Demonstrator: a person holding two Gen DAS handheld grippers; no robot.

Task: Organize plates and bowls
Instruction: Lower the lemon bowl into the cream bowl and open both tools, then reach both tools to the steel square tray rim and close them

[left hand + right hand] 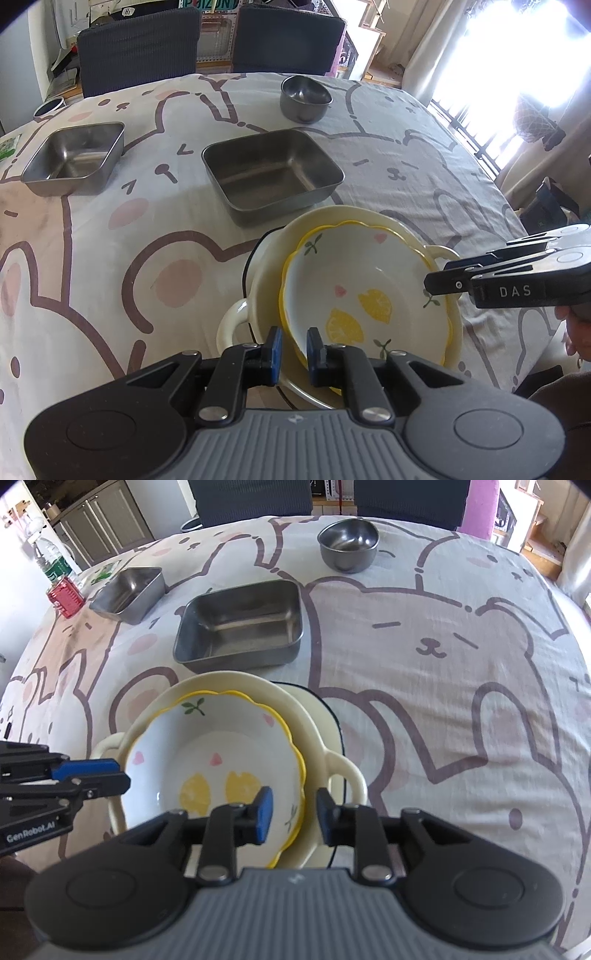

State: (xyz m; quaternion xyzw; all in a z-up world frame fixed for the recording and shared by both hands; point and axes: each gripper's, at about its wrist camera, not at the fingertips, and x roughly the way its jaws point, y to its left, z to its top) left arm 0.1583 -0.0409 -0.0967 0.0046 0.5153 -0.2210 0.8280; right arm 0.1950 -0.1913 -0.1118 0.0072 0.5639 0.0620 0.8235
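Observation:
A white lemon-print bowl point(351, 280) point(207, 746) with a wavy yellow rim lies tilted inside a cream plate point(354, 218) point(221, 683). Both rest on a cream two-handled dish point(232, 321) point(347, 771). My left gripper point(294, 349) is shut on the lemon bowl's near rim, and it shows at the left edge of the right wrist view point(122, 773). My right gripper point(294, 812) straddles the bowl's opposite rim with its jaws apart, one pad inside the bowl and one outside, neither pressing. It reaches in from the right in the left wrist view point(432, 284).
A large square steel tray point(273, 173) point(240, 624) sits just beyond the stack. A smaller steel tray point(74, 158) point(129, 590) stands far left and a round steel bowl point(304, 98) point(349, 546) at the back. A red can point(66, 596) and bottle point(51, 561) stand at the left edge.

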